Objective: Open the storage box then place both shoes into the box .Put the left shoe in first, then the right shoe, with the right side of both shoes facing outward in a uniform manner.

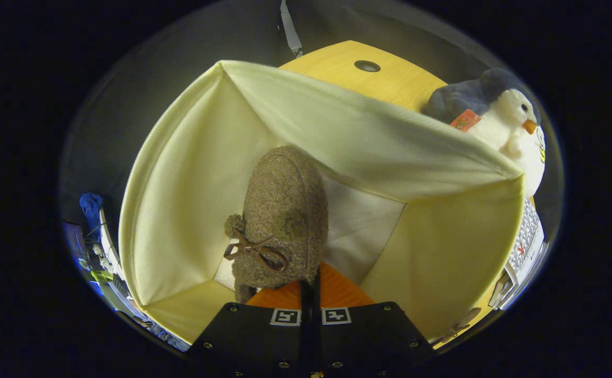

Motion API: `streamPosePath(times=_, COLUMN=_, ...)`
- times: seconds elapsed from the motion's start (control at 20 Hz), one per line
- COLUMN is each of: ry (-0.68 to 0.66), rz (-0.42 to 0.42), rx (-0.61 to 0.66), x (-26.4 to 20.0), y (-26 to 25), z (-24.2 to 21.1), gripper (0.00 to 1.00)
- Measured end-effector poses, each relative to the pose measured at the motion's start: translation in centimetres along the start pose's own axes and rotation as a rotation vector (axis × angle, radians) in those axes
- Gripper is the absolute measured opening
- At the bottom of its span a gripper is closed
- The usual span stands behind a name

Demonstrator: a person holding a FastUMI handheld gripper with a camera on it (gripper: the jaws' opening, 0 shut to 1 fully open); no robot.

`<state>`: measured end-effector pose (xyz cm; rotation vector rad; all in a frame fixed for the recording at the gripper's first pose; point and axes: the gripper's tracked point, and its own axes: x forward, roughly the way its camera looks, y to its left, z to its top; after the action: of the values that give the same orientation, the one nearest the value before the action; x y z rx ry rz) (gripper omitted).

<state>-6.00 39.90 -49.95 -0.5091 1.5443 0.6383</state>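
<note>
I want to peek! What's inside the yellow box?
One fuzzy brown shoe, held by the gripper over the yellow box's white floor. The shoe covers the floor beneath it, so anything there stays hidden.

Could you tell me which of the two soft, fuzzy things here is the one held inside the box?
The brown fleecy shoe, clamped by the gripper and hanging inside the cream fabric box. The plush penguin sits outside, beyond the box's far rim.

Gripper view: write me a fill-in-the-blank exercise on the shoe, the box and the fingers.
1. The brown fuzzy shoe hangs inside the pale yellow ____.
2. The gripper has its orange fingers ____ on the shoe's rear edge.
3. On top of the shoe sits a small brown ____.
4. Beyond the box, on the wooden table, lies a plush ____.

Missing words: box; shut; bow; penguin
</note>
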Motion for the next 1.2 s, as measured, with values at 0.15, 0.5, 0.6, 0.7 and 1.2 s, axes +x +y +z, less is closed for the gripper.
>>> streamPosePath(times=0.15, ry=-0.005, rz=0.025, rx=0.002, x=0.6, y=1.1, z=0.5, gripper=0.03)
streamPosePath(times=0.5, ry=-0.141, rz=0.126, rx=0.056, x=-5.2, y=1.9, z=1.0, gripper=0.59)
streamPosePath(times=0.6, ry=-0.195, rz=0.14, rx=0.067, x=-8.6, y=0.7, z=1.1, gripper=0.8)
streamPosePath(times=0.7, ry=-0.255, rz=0.14, rx=0.088, x=-11.8, y=-1.0, z=1.0, gripper=0.83)
streamPosePath(times=1.2, ry=-0.397, rz=0.051, rx=0.346, x=-20.7, y=-14.6, z=-8.3, gripper=0.85)
